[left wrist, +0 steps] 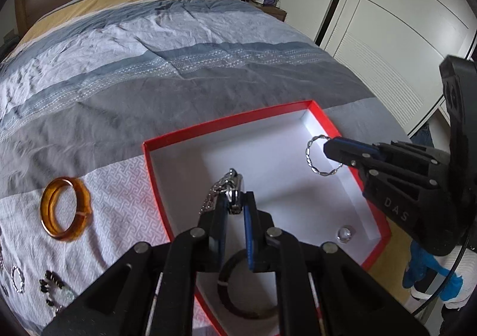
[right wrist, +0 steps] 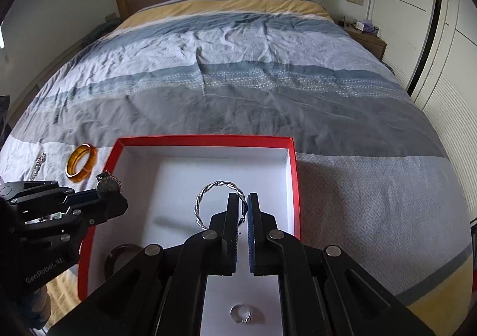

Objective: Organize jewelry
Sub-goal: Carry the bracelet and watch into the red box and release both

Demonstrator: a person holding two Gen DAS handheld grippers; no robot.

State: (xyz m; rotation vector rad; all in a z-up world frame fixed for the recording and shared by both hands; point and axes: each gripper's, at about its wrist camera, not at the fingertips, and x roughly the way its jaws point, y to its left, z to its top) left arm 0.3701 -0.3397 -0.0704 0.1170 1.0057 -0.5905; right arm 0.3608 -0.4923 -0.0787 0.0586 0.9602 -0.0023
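Your left gripper [left wrist: 235, 201] is clamped on a watch [left wrist: 234, 186] over the red box [left wrist: 208, 127], near its left wall. Your right gripper [right wrist: 242, 201] pinches a twisted silver bangle [right wrist: 205, 201] above the box's middle.

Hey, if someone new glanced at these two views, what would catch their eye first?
Probably the red box with its white inside, lying open on the striped bedspread. Over it, the right hand-held gripper pinches a twisted silver bangle, while the left hand-held gripper at the box's left edge grips a silver watch. An amber bangle lies on the bedspread left of the box.
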